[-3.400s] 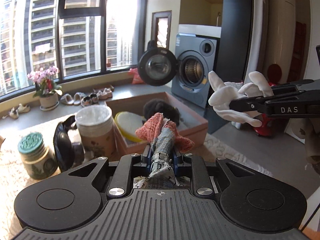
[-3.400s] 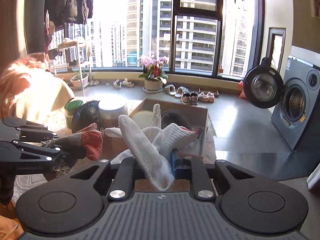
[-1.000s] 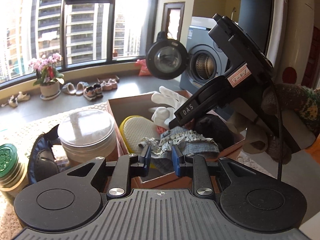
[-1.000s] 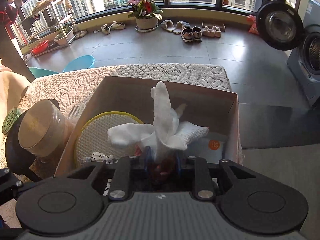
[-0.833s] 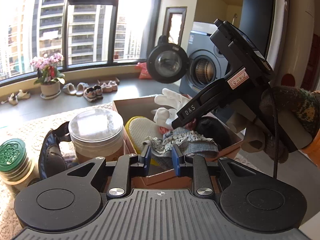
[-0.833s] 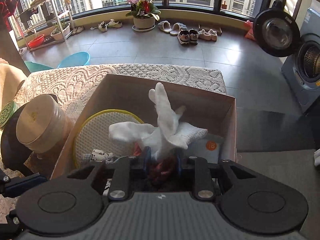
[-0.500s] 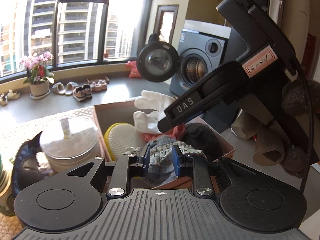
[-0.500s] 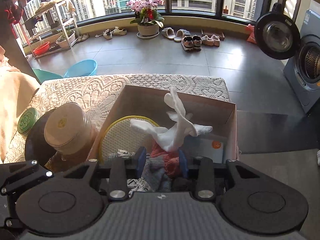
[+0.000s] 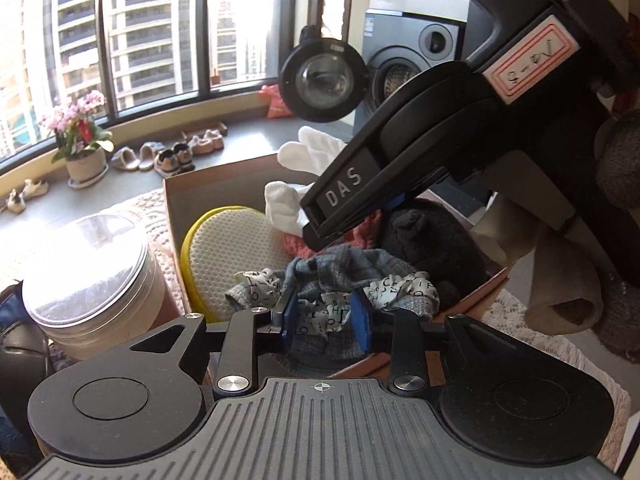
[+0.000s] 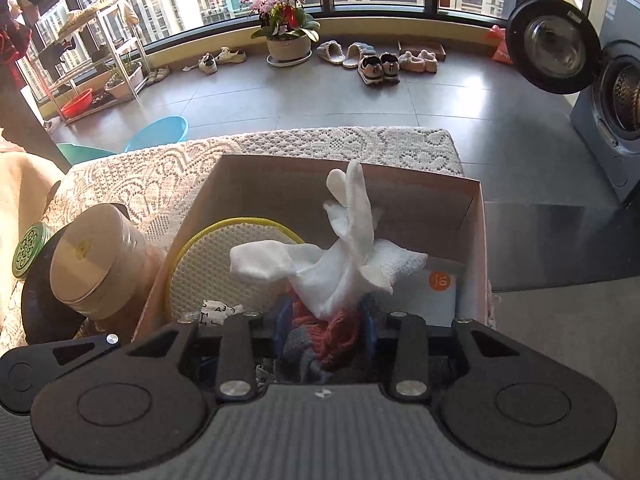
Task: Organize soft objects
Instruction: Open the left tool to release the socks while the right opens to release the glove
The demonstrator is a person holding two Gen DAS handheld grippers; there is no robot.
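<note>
From the left wrist view, we have our left gripper [image 9: 325,316] low over the near edge of the cardboard box [image 9: 208,184], which it has dropped toward in the last moments. Its jaws have just been opening, and the grey cloth with the letter-print trim [image 9: 340,284] lies slack between the blue pads, mostly resting on the pile in the box; we judge it let go rather than held. The right gripper [image 9: 316,236] crosses this view from above, its tip down among the white gloves [image 9: 304,176]. Also in the box are a yellow-rimmed mesh pad [image 9: 232,248] and a dark furry item [image 9: 432,240].

From the right wrist view, our right gripper [image 10: 324,324] hangs over the same cardboard box [image 10: 476,216]. Its jaws have widened too. The white gloves [image 10: 340,272] now stand on the red knit piece [image 10: 340,332] and grey cloth, their lower end between the parted pads, apparently without any squeeze. A second ago they were clamped.

Both loads look delivered into the box, so we think this placing step is nearly finished.
</note>
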